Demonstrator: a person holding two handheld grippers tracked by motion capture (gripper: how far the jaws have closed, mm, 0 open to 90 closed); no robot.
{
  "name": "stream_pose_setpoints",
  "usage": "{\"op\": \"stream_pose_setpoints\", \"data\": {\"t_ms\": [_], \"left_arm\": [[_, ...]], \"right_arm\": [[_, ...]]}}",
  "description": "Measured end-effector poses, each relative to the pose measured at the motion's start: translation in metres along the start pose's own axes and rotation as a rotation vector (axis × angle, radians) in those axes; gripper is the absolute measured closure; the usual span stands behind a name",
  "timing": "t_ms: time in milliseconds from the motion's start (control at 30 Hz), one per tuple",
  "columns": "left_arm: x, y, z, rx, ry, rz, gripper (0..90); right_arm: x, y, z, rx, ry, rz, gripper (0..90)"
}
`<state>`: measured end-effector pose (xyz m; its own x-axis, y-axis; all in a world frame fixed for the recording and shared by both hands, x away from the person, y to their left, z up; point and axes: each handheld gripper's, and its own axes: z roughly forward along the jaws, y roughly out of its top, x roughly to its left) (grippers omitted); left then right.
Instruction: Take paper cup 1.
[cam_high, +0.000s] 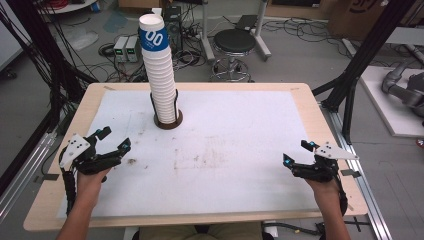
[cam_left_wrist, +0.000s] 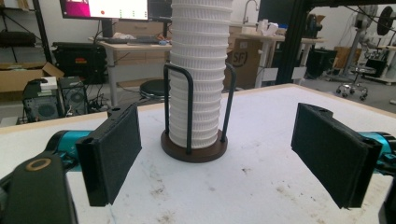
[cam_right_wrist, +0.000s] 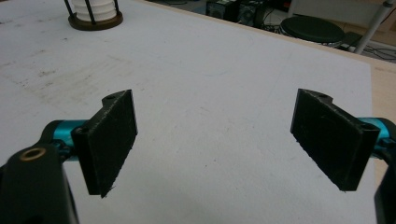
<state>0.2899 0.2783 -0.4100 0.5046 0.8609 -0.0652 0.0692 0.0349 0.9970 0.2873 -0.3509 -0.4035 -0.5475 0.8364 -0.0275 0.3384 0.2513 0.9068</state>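
A tall stack of white paper cups (cam_high: 158, 70) stands in a dark round holder (cam_high: 168, 121) with black wire uprights, at the back middle-left of the table; the top cup bears a blue band. My left gripper (cam_high: 114, 139) is open at the table's left, aimed at the stack (cam_left_wrist: 200, 70), which rises between its jaws farther off with the holder's base (cam_left_wrist: 194, 150) beneath. My right gripper (cam_high: 298, 152) is open near the right edge, with nothing between its jaws over the white mat. The holder (cam_right_wrist: 95, 19) sits far off in the right gripper view.
A white mat (cam_high: 225, 150) covers the wooden table (cam_high: 320, 130), with smudges near its middle. Beyond the table stand a black stool (cam_high: 234, 45), cables and computer boxes (cam_high: 126, 48) on the floor. Black frame posts (cam_high: 357, 65) flank the table.
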Motion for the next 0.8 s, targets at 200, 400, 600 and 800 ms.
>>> {"op": "stream_pose_setpoints", "data": {"t_ms": [200,400,600,800], "left_arm": [[-0.0016,-0.0005,-0.0058,0.002,0.001,0.001,15.9],[-0.0026,0.0000,-0.0078,-0.008,-0.002,-0.003,15.8],[-0.0048,0.0001,-0.0060,-0.006,-0.018,-0.002,15.9],[-0.0064,0.0016,-0.0040,-0.003,-0.021,-0.009,15.9]], "right_arm": [[0.0030,0.0010,-0.0048,-0.012,0.001,0.003,14.9],[0.0059,0.0012,-0.0075,-0.016,0.000,-0.003,15.0],[0.0067,0.0019,-0.0069,-0.017,0.004,-0.004,14.9],[0.0057,0.0013,-0.0055,-0.015,0.005,-0.004,14.9]]}}
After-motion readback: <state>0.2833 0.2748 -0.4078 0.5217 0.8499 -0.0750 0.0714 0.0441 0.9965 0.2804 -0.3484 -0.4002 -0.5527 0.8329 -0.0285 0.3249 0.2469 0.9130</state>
